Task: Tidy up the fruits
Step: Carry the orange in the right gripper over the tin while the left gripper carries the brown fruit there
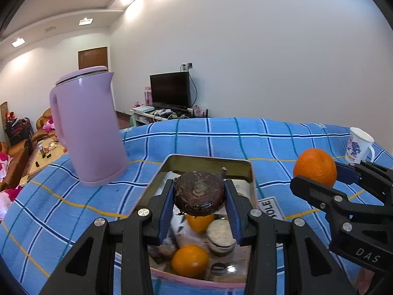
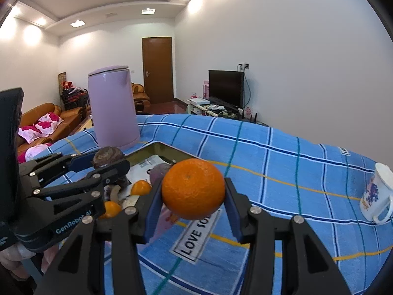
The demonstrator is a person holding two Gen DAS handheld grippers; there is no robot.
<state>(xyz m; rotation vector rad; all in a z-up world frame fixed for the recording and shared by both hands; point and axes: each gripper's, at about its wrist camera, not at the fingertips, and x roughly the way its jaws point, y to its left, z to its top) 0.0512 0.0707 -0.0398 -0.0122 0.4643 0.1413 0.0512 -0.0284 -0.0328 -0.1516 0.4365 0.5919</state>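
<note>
Blue checked cloth (image 1: 196, 137): left gripper (image 1: 199, 193) clamps one brown fruit (image 1: 199, 193); right gripper (image 2: 194, 189) clamps one orange (image 2: 194, 189).

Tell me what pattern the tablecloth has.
The tablecloth is blue plaid with white, dark blue and yellow lines, clearest in the right wrist view.

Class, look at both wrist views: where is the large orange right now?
The large orange sits clamped in the right claw, held above the blue checked cloth, just right of the tin tray and left of the white mug.
</note>
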